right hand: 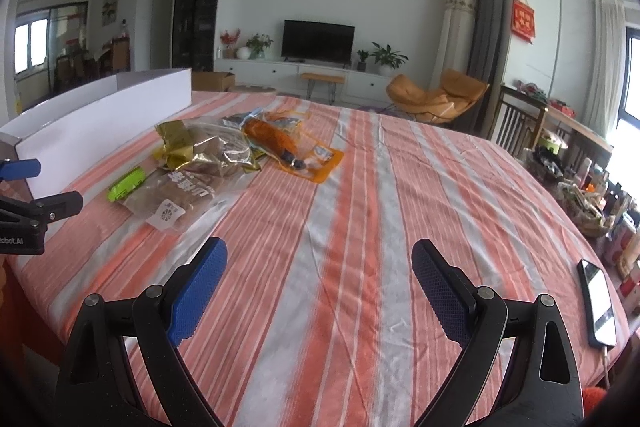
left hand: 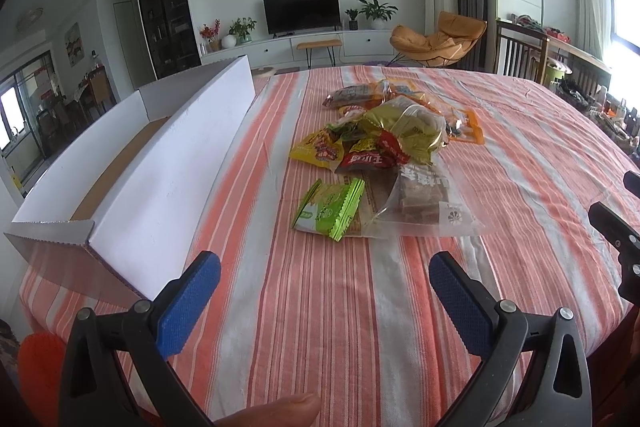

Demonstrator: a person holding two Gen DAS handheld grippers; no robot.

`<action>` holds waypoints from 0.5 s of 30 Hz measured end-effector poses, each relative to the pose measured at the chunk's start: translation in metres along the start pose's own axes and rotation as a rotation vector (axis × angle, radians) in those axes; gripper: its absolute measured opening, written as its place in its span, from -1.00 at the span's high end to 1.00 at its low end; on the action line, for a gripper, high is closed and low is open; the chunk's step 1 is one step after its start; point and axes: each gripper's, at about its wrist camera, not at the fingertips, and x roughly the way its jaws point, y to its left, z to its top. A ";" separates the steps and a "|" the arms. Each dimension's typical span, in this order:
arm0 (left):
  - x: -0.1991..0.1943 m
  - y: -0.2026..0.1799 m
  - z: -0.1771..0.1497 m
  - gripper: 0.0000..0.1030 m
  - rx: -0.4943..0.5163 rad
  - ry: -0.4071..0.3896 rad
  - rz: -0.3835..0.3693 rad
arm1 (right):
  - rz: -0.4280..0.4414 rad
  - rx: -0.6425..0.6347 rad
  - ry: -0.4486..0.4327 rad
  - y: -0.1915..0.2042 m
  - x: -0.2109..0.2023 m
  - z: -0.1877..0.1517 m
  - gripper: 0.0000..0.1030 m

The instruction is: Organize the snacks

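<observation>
A heap of snack packets (left hand: 384, 143) lies mid-table on the striped cloth: a green packet (left hand: 330, 209), a clear bag of brown pieces (left hand: 424, 203), red and yellow packets, a gold bag (right hand: 180, 143) and an orange pouch (right hand: 296, 149). A long white cardboard box (left hand: 160, 163) stands open along the left side, and nothing shows inside it. My left gripper (left hand: 324, 267) hovers open near the front edge, short of the heap. My right gripper (right hand: 320, 255) is open over bare cloth, to the right of the heap (right hand: 208, 163). Neither holds anything.
A phone (right hand: 598, 303) lies at the table's right edge. Cluttered shelves and a wooden rail (right hand: 560, 155) stand to the right. The striped table (right hand: 400, 207) has free cloth right of the snacks. A thumb (left hand: 276, 409) shows at the bottom of the left wrist view.
</observation>
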 end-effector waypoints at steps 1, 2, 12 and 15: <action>0.001 0.000 -0.001 -1.00 0.003 0.003 0.002 | 0.002 -0.001 0.003 0.000 0.000 0.000 -0.86; 0.002 0.000 -0.001 -1.00 0.004 0.007 0.004 | 0.004 -0.002 0.006 0.001 0.001 0.000 -0.86; 0.014 0.001 -0.004 -1.00 -0.006 0.052 0.007 | 0.018 0.000 0.018 0.000 0.002 -0.002 -0.86; 0.015 0.001 -0.005 -1.00 -0.005 0.056 0.008 | 0.020 0.002 0.021 0.000 0.002 -0.002 -0.86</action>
